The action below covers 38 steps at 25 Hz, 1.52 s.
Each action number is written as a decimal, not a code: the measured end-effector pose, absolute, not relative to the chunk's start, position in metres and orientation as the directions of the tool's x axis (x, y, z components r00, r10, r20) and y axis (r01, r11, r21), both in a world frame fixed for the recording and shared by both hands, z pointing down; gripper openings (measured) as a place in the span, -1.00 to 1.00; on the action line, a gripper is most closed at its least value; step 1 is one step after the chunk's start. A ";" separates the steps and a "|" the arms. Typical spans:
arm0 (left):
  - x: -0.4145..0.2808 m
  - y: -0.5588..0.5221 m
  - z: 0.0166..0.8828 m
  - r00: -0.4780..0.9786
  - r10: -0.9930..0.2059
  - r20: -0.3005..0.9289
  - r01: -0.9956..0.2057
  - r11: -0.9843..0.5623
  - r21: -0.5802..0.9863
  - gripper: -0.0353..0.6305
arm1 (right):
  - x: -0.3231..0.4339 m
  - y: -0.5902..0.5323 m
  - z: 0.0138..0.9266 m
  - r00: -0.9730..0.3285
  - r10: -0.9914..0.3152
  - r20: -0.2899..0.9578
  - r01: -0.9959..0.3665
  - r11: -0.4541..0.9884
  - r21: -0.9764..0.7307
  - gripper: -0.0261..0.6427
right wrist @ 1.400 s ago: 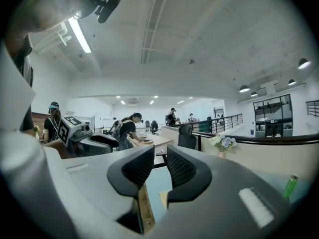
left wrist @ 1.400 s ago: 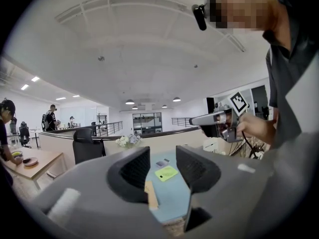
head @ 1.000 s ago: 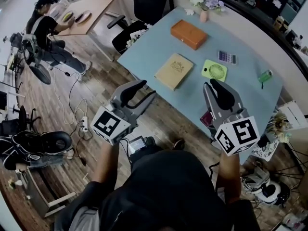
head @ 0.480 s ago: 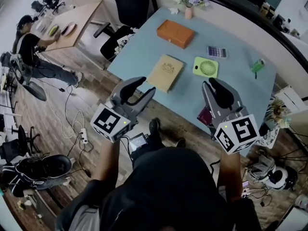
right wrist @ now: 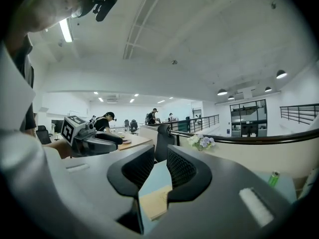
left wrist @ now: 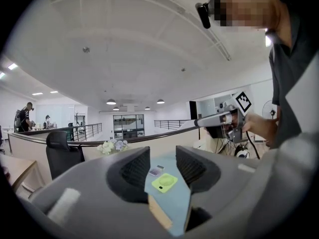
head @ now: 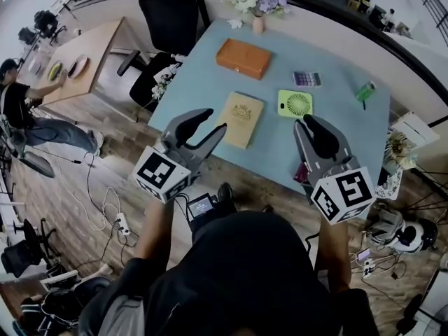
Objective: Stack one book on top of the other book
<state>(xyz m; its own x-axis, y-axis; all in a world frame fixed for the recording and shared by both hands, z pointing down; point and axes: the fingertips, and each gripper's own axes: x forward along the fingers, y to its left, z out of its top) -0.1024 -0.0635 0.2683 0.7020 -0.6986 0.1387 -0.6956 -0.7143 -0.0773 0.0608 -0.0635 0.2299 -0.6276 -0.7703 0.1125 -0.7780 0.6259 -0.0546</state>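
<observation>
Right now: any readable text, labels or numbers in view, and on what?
No text is legible in any view.
Tan book: cover emblem, too small to read.
Calculator: keys too small to read.
Left cube, right cube: black-and-white marker patterns, no words.

Open-plan office, wooden desk [head: 105,47], black swivel chair [head: 162,9], ceiling lights [left wrist: 110,102]

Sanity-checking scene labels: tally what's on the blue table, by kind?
Books: 2 (orange book, tan book)
Green fan: 1
Calculator: 1
Flower vase: 1
Small green item: 1
Dark red item, partly hidden: 1
Total: 7
</observation>
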 end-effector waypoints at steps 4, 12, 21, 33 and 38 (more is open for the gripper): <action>-0.126 -0.085 0.276 0.729 -0.672 0.131 -0.668 -0.740 -0.074 -0.25 | 0.039 -0.075 0.234 -0.596 -0.793 0.127 -0.802 0.595 -0.053 -0.74; -0.158 -0.125 0.296 0.785 -0.601 0.152 -0.602 -0.797 -0.043 -0.25 | 0.006 -0.102 0.248 -0.522 -0.839 0.155 -0.852 0.520 -0.056 -0.74; -0.172 -0.159 0.328 0.822 -0.538 0.184 -0.549 -0.836 0.008 -0.25 | -0.007 -0.130 0.281 -0.460 -0.856 0.235 -0.887 0.454 -0.081 -0.74; -0.182 -0.196 0.404 0.758 -0.587 0.285 -0.635 -0.763 0.121 -0.25 | -0.001 -0.172 0.362 -0.497 -0.790 0.358 -0.867 0.465 -0.178 -0.74; -0.186 -0.206 0.441 0.733 -0.587 0.345 -0.663 -0.730 0.165 -0.25 | -0.004 -0.189 0.405 -0.522 -0.739 0.425 -0.852 0.474 -0.223 -0.73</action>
<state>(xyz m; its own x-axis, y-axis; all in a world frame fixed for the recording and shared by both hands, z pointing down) -0.1862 -0.2056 0.4411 0.7327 -0.5869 0.3446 -0.6627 -0.7304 0.1651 -0.0037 -0.1888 0.4046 -0.5223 -0.7390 0.4255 -0.8520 0.4736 -0.2232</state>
